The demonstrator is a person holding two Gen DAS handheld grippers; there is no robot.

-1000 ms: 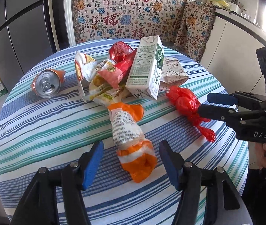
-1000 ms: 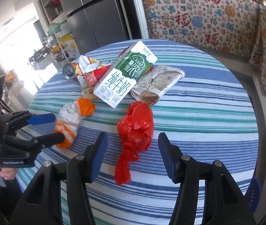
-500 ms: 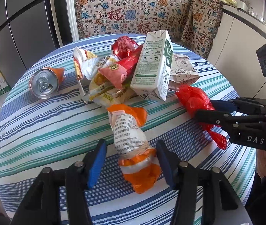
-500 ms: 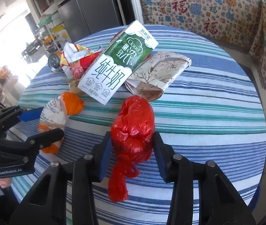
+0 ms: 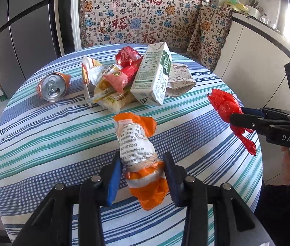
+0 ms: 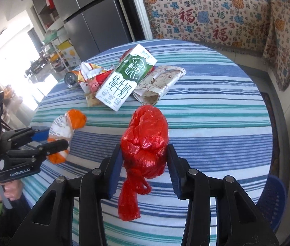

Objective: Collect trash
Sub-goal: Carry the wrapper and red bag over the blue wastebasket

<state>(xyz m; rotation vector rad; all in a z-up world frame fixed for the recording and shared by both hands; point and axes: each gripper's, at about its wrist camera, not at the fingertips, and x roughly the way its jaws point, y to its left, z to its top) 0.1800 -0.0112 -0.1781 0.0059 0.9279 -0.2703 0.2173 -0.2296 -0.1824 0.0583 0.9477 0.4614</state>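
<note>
My left gripper (image 5: 142, 164) is shut on an orange and white plastic wrapper bundle (image 5: 137, 143) and holds it just above the striped round table (image 5: 42, 139). My right gripper (image 6: 145, 155) is shut on a crumpled red plastic bag (image 6: 145, 137), lifted off the table; the bag's tail hangs down. The red bag also shows in the left wrist view (image 5: 224, 104), and the wrapper bundle in the right wrist view (image 6: 63, 127). Mid-table lie a green and white milk carton (image 5: 155, 75), snack wrappers (image 5: 110, 82), a crushed can (image 5: 51, 87) and a patterned paper bag (image 5: 178, 82).
A patterned cloth covers a bench (image 5: 145, 20) behind the table. A grey fridge (image 5: 18, 30) stands at the back left, white cabinets (image 5: 253, 57) at the right. A blue basket (image 6: 273, 201) stands on the floor past the table's right edge.
Both grippers closed: the left on the orange and white bundle, the right on the red bag. Both items have been lifted off the tablecloth.
</note>
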